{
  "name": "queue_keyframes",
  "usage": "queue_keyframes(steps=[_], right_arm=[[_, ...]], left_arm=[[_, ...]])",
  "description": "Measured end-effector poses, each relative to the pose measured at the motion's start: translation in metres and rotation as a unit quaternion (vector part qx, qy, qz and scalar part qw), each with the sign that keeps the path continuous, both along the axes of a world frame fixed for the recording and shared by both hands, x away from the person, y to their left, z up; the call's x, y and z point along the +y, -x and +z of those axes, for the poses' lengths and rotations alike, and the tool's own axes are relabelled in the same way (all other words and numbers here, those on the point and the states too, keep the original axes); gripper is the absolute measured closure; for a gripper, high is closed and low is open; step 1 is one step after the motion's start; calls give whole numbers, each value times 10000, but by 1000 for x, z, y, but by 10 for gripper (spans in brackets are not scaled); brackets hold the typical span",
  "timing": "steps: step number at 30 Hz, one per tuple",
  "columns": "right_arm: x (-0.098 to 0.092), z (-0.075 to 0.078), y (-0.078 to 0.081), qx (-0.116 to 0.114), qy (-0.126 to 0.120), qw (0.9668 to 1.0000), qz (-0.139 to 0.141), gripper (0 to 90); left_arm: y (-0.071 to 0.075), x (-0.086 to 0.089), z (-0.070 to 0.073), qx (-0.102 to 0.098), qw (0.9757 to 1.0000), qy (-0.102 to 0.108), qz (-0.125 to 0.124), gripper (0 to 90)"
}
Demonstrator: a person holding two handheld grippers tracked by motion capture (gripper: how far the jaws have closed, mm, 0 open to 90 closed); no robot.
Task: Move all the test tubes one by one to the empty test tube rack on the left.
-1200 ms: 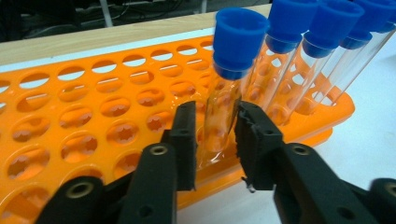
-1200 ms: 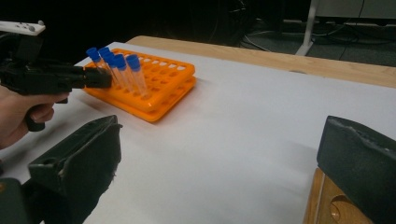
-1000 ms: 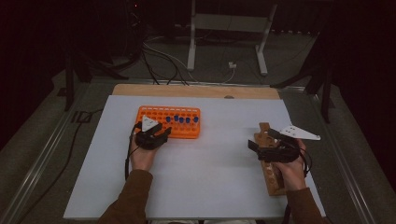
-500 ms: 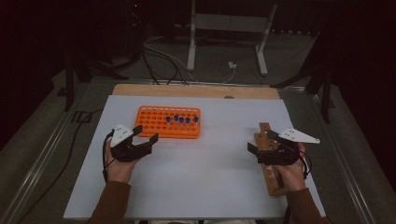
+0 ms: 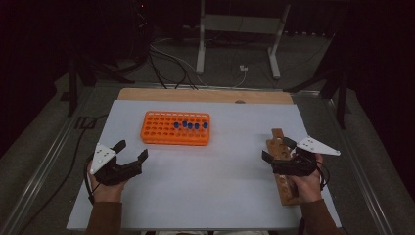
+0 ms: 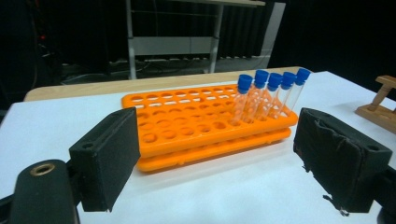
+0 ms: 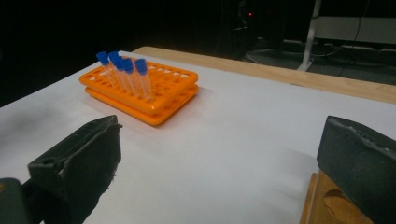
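Note:
An orange tube rack (image 5: 176, 128) lies at the back middle of the white table, with several blue-capped tubes (image 5: 188, 125) standing near its right end. My left gripper (image 5: 131, 150) hovers at the near left, well short of the rack. Its jaws have just been opening and hold nothing. From the left gripper view the rack (image 6: 187, 126) and tubes (image 6: 271, 91) sit beyond the open left gripper (image 6: 215, 158). My right gripper (image 5: 277, 150) is open over a wooden rack (image 5: 284, 188) at the right. The right gripper view has the right gripper (image 7: 219, 158) empty, facing the orange rack (image 7: 154, 93).
A wooden board (image 5: 205, 95) runs along the table's far edge. Beyond it are a metal stand (image 5: 237, 29) and cables on a dark floor. The white table surface (image 5: 215, 181) stretches bare between my two hands. The wooden rack (image 6: 380, 100) stands at the right.
My left gripper has drawn back from the orange rack toward the near left of the table and its jaws have spread apart. The right gripper has stayed over the wooden rack.

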State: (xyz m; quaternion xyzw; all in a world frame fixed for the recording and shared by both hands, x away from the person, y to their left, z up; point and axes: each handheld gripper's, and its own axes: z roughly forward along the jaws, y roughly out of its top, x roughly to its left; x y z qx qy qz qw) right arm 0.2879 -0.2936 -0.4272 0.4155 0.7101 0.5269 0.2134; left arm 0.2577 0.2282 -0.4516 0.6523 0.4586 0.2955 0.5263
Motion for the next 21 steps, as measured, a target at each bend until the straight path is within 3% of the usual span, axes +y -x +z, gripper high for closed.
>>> queue_keyframes(steps=[6,11,14,21], right_arm=[[-2,-1,1,-38,-19,10000,-50,0],[-2,-3,2,-17,-19,9999,-97,0],[-1,-5,1,-27,-2,10000,-77,0],[-1,-6,1,-29,13,9999,-118,0]], left_arm=[[9,5,-1,-64,9999,-115,93,123],[13,8,-1,-83,9998,-154,84,47],[11,9,-2,-46,9995,-204,219,6],[10,11,-4,-1,9994,-155,298,6]])
